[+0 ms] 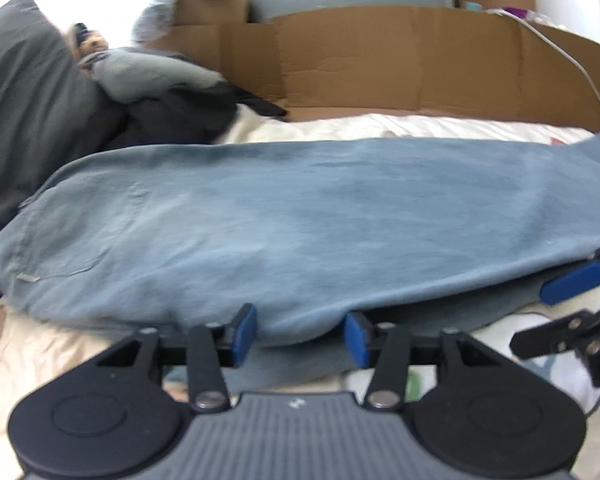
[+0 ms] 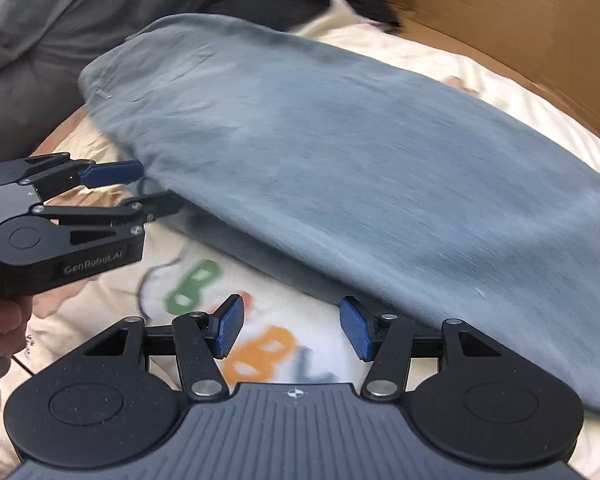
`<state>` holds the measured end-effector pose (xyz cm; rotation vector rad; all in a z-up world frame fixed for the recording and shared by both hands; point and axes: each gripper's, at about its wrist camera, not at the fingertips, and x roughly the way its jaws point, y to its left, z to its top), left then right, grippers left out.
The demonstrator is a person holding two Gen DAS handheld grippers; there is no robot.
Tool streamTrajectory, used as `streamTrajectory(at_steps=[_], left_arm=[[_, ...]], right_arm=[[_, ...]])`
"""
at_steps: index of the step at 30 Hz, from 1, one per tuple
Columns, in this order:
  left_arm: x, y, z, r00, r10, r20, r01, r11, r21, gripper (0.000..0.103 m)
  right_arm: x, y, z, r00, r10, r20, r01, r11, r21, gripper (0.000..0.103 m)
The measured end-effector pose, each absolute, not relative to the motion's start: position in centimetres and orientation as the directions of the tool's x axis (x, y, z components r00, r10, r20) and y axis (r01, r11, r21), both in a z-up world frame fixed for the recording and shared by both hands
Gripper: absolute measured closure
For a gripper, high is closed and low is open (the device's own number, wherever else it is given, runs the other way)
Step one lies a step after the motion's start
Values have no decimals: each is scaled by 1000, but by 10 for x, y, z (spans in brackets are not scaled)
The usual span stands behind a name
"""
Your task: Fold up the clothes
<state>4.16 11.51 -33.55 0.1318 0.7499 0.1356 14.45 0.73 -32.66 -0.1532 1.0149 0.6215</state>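
Your left tool (image 1: 300,334) stands half wide, and the near folded edge of the blue jeans (image 1: 300,216) bulges into the gap between its blue pads (image 1: 246,330), but the pads do not press on the cloth. Your right tool (image 2: 292,330) is also half wide and holds nothing; only the printed bed cover (image 2: 204,280) shows between its pads, and the edge of the jeans lies just beyond its right pad.

The jeans lie folded lengthwise across the bed, straight ahead of both tools. The waist end with the pocket is far to the left of the left tool, and the leg end is off to the right.

Some things can go wrong from here:

- The folded edge has two layers. If you close the left tool too shallow, you catch, I think, only the top layer, and the fold opens when you lift.
- The right tool is over the bed cover. If you close it here, you pinch the cover and not the jeans, and the cover comes up with the tool.
- Both pictures are blurred, so your hands seem quick. A quick approach can push the edge away and wrinkle it.
- The dark pile of clothes (image 1: 172,96) lies beyond the waist end; a long fold toward it can land on the pile.
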Motion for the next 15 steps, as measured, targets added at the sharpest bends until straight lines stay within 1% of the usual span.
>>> streamTrajectory(at_steps=[8,10,12,15], left_arm=[[11,168,-312,707,183,-683,-119,983,140,49],[8,188,-312,673,150,-725,-137,988,77,49],[6,204,-314,658,132,-742,-183,983,12,49],[6,215,-322,654,154,-741,-228,974,2,49]], right_arm=[[150,52,-329,345,465,-815,-601,777,189,42],[152,60,-331,344,476,-809,-595,777,205,42],[156,67,-335,346,482,-805,-589,779,213,42],[159,80,-338,374,475,-797,-601,778,182,42]])
